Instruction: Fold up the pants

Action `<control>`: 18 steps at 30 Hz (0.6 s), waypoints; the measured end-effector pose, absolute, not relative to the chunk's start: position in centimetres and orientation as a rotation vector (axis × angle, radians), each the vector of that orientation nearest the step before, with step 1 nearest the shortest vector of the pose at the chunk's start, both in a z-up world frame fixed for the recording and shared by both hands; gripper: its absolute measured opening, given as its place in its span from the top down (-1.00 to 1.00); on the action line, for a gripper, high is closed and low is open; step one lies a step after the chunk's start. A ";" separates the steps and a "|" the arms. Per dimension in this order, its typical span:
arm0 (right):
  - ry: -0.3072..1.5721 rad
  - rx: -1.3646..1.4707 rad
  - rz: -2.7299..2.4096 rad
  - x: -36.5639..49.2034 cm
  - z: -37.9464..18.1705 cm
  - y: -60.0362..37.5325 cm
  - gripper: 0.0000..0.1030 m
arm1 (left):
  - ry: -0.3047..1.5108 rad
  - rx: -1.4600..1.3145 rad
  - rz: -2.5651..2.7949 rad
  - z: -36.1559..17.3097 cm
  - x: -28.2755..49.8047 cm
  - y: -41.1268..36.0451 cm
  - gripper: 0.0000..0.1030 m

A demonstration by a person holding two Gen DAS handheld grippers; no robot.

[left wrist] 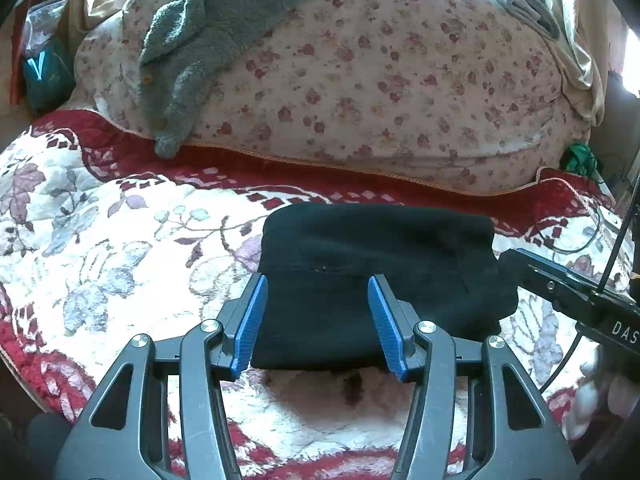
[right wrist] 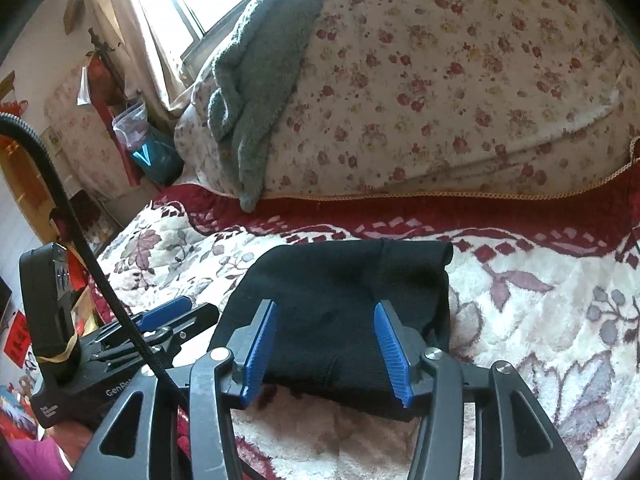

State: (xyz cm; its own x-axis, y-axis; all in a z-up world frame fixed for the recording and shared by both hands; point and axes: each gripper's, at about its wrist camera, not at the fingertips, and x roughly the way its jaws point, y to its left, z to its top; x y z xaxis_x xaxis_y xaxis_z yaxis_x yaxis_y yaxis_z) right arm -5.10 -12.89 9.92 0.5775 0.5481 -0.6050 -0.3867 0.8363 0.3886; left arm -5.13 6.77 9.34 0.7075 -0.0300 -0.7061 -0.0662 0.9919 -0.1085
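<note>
1. The left claw (left wrist: 318, 322) stands partly open and holds nothing; its blue pads (left wrist: 251, 322) hover above the near edge of the black pants (left wrist: 376, 280).
2. The right claw (right wrist: 326, 350) is likewise parted and empty, poised over the same bundle, its pads clear of the cloth.
3. The pants lie folded into a compact black rectangle on the floral bedspread (left wrist: 120, 248), in front of the flowered duvet (left wrist: 380, 80) with a grey towel (left wrist: 192, 48) draped over it.
4. Judged from this, the folding looks essentially finished, with both claws released.
5. What remains is probably only a check: press loose edges flat, or withdraw both claws.
</note>
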 end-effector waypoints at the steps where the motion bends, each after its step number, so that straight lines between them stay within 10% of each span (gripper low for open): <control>1: 0.785 0.224 0.551 -5.1 9.8 -12.9 0.05 | 0.782 -0.125 0.024 9.3 -5.1 6.8 -0.01; 12: 0.807 0.228 0.519 -4.6 8.9 -13.4 -0.03 | 0.801 -0.136 0.049 8.4 -4.9 7.8 -0.01; 18: 0.852 0.278 0.469 -3.1 7.2 -16.0 -0.40 | 0.859 -0.269 -0.040 7.1 -4.2 10.5 -0.01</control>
State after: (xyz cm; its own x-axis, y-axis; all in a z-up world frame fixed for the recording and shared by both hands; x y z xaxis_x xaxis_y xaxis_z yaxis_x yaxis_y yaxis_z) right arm -3.13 -15.97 7.22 0.5662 0.5016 -0.6540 -0.2845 0.8637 0.4161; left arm -4.17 10.53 7.10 0.6544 -0.1430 -0.7425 -0.0728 0.9655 -0.2502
